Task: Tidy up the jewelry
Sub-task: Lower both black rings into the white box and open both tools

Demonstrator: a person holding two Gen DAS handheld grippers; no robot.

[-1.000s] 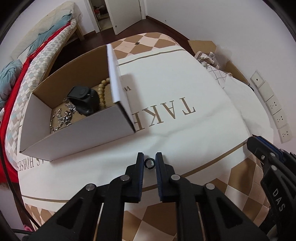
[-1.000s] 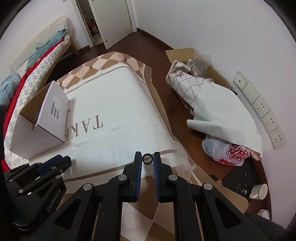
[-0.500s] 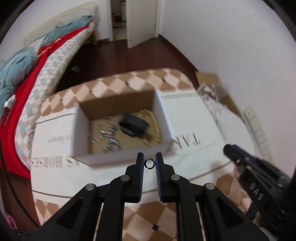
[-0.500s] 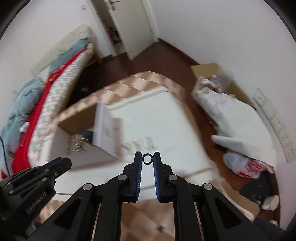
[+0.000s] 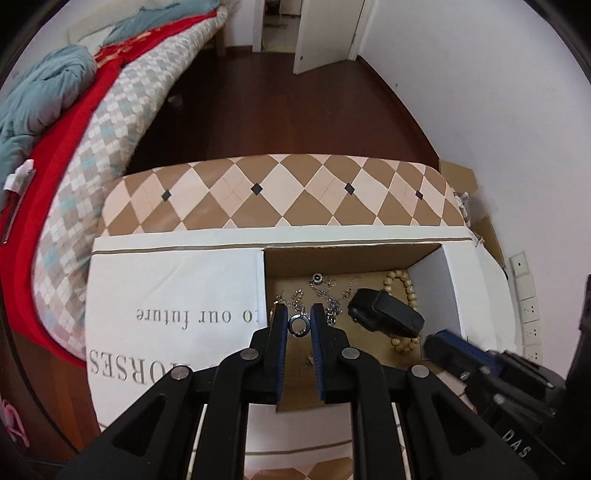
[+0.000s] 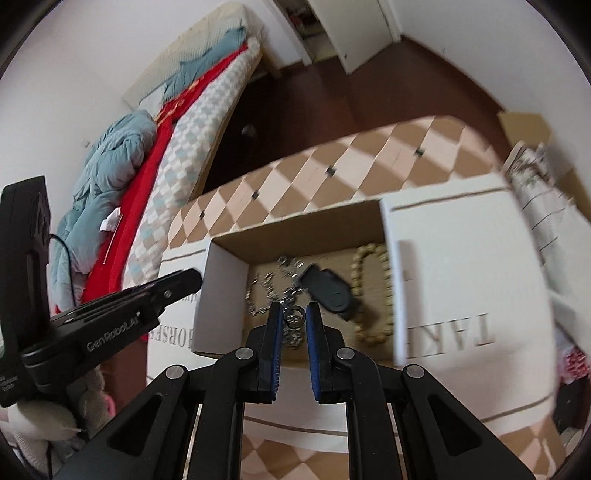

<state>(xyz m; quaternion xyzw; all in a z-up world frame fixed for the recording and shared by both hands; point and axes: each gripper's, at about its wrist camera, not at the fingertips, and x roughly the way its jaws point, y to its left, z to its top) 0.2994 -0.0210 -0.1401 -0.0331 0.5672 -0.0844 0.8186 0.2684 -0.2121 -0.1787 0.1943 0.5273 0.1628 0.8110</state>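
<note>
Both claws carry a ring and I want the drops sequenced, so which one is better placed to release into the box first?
Probably the left claw: its small dark ring hangs over the open cardboard box's bare floor. The right claw holds its dark ring above tangled silver chains.

Home bedroom; bed [image 5: 110,92], door [image 5: 325,33]

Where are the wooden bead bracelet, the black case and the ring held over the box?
Bead bracelet [image 5: 409,295]: left wrist view, on its right-hand strand of beads.
Black case [image 5: 388,314]: left wrist view, on its top face.
Ring [image 5: 298,325]: left wrist view, on its metal band.
</note>
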